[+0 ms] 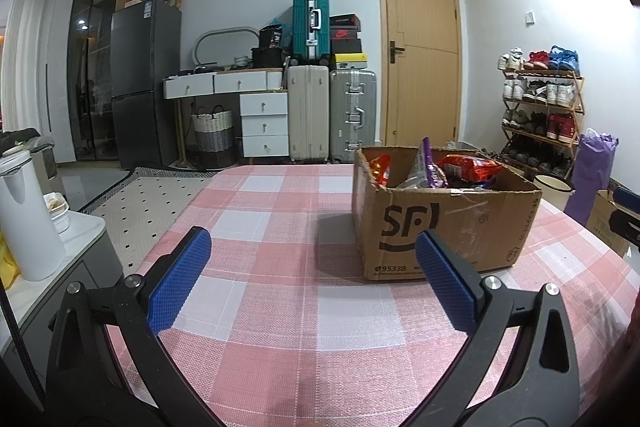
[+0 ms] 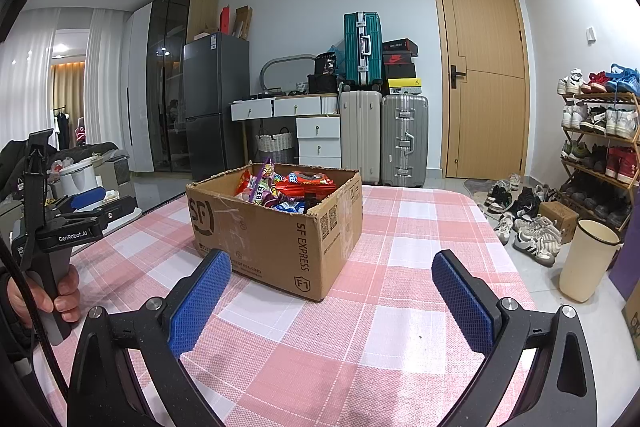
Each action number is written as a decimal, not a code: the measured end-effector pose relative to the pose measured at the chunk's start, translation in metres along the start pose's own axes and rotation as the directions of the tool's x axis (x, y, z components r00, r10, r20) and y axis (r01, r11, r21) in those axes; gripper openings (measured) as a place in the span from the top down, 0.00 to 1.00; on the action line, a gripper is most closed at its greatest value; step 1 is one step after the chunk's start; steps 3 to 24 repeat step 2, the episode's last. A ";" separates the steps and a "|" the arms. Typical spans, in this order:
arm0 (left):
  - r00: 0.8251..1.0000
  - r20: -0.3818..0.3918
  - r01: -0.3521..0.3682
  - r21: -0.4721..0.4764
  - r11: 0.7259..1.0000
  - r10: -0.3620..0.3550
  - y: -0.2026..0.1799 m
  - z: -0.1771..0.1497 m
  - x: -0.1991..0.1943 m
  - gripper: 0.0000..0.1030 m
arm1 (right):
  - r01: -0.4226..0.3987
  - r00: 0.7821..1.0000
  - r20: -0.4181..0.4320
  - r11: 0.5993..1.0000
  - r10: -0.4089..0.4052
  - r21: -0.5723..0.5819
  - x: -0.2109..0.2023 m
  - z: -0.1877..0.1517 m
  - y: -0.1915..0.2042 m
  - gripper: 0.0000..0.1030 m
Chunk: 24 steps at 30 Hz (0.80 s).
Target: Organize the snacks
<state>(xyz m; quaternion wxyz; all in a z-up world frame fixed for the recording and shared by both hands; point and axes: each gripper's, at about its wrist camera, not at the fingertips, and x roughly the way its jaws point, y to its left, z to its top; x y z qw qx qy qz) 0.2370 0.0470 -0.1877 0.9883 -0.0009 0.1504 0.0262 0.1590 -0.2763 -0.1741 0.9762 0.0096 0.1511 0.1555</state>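
A brown cardboard box point(image 1: 444, 227) marked SF stands on the pink and white checked tablecloth point(image 1: 280, 267); in the right wrist view the same box point(image 2: 276, 235) sits ahead and slightly left. Several snack packets point(image 2: 288, 189) in red, purple and blue fill it, and the snack packets point(image 1: 452, 169) poke above its rim. My left gripper point(image 1: 314, 251) is open over the cloth, just left of the box's near corner, holding nothing. My right gripper point(image 2: 332, 271) is open and empty, near the box's front corner. The left gripper's body point(image 2: 76, 223) shows at the left, held by a hand point(image 2: 60, 293).
A white kettle point(image 1: 24, 219) stands on a side counter left of the table. A cream bin point(image 2: 586, 259), loose shoes point(image 2: 532, 231) and a shoe rack point(image 2: 600, 143) lie right of the table. Suitcases point(image 1: 332, 115), drawers, a fridge point(image 1: 144, 83) and a door point(image 1: 424, 47) line the far wall.
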 end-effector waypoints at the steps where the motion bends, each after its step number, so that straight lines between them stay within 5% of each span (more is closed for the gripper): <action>1: 1.000 -0.002 -0.001 0.003 1.000 0.001 -0.002 0.000 0.002 0.01 | 0.000 1.000 0.000 1.000 0.000 0.000 0.000 0.000 0.000 0.01; 24: 1.000 -0.006 0.000 0.005 1.000 0.000 -0.003 0.000 0.005 0.01 | 0.000 1.000 0.000 1.000 0.000 0.000 0.000 0.000 0.000 0.01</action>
